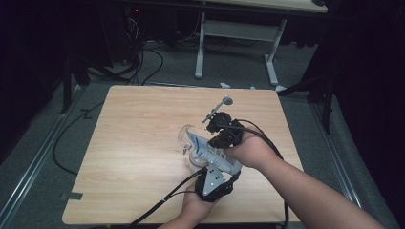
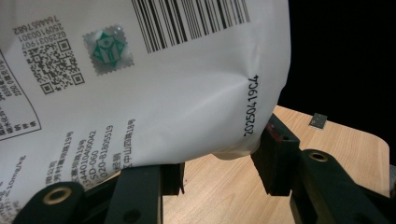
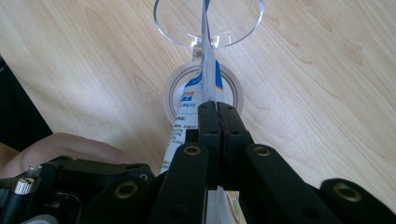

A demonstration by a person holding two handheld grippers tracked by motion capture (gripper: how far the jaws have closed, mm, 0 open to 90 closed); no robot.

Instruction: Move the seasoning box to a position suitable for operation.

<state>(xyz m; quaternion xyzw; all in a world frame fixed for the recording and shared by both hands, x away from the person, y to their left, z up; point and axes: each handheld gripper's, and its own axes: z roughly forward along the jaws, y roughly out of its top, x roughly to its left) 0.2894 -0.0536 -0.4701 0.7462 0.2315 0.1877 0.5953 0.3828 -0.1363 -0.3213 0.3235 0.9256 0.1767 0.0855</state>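
A white pouch (image 1: 210,151) with blue print and a barcode (image 2: 154,84) hangs tilted over a clear container (image 1: 189,140) near the middle of the wooden table (image 1: 138,124). My right gripper (image 3: 217,109) is shut on the pouch's thin edge (image 3: 208,70), straight above the container's round white-rimmed mouth (image 3: 236,91). A clear round lid (image 3: 170,32) stands just beyond that mouth. My left gripper (image 2: 224,156) holds the pouch's other end, with a jaw pressed against each side and the film dented. In the high view, the left gripper (image 1: 223,166) is the nearer one and the right gripper (image 1: 212,143) is behind it.
A small grey tag (image 1: 71,196) lies at the table's near left corner. Black cables (image 1: 162,202) trail off the front edge. A white desk frame (image 1: 236,40) and floor cables (image 1: 71,129) lie beyond the table. A hand (image 3: 65,147) is beside the right gripper.
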